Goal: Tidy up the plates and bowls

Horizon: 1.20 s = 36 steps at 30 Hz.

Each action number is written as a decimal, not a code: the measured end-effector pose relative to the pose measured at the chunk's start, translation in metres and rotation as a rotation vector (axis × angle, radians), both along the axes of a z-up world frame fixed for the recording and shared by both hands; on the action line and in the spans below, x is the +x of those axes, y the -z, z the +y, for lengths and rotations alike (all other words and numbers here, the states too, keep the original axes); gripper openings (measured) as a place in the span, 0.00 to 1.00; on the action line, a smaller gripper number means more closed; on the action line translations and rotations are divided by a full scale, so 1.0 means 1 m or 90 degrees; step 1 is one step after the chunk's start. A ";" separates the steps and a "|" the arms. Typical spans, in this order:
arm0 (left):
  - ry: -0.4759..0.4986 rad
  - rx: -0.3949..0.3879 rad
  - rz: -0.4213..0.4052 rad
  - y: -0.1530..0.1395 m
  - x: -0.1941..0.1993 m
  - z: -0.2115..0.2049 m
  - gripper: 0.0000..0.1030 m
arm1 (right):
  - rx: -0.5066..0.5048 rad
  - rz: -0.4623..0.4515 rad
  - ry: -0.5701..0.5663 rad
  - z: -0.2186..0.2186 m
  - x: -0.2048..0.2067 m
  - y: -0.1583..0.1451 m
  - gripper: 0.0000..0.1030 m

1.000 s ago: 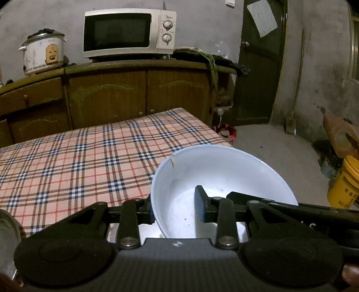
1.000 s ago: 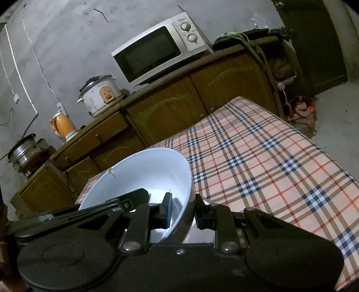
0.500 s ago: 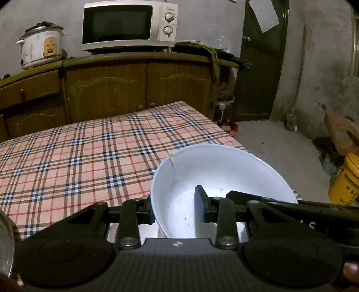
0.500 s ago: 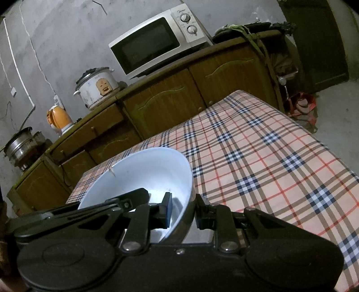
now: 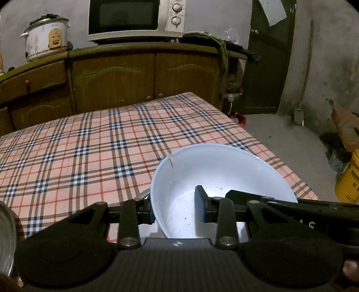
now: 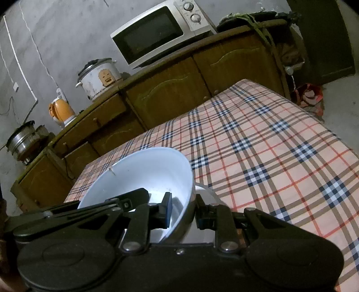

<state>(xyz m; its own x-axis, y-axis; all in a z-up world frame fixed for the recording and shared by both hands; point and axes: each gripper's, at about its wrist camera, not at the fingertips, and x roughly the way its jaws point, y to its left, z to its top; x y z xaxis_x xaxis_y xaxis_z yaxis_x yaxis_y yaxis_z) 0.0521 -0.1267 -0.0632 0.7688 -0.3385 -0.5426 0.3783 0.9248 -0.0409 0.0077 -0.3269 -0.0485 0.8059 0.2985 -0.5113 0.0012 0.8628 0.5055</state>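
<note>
Both tongs pinch the same white bowl (image 5: 221,177) by its wall, one finger inside and one outside: the left gripper (image 5: 176,212) on its left side, the right gripper (image 6: 182,212) on its right. The bowl hangs above the near edge of the checked tablecloth (image 5: 89,146). It looks rigid, smooth and probably breakable, so thin-rim pinches could slip; two opposite grips seem wise.

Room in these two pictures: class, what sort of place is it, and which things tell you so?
Most likely a plain home kitchen or dining room. A microwave and a rice cooker stand on a wooden cupboard, and a table with a checked cloth stands in front of it.
</note>
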 end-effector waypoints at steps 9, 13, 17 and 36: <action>-0.005 0.002 0.010 0.005 0.003 0.004 0.33 | -0.002 0.009 -0.010 0.003 0.003 0.007 0.27; -0.007 0.002 0.015 0.007 0.004 0.004 0.33 | -0.004 0.012 -0.013 0.005 0.005 0.009 0.27; -0.007 0.002 0.019 0.009 0.006 0.006 0.33 | -0.007 0.016 -0.016 0.005 0.006 0.012 0.27; -0.008 0.004 0.033 0.021 0.011 0.009 0.33 | -0.031 0.030 -0.017 0.013 0.012 0.021 0.27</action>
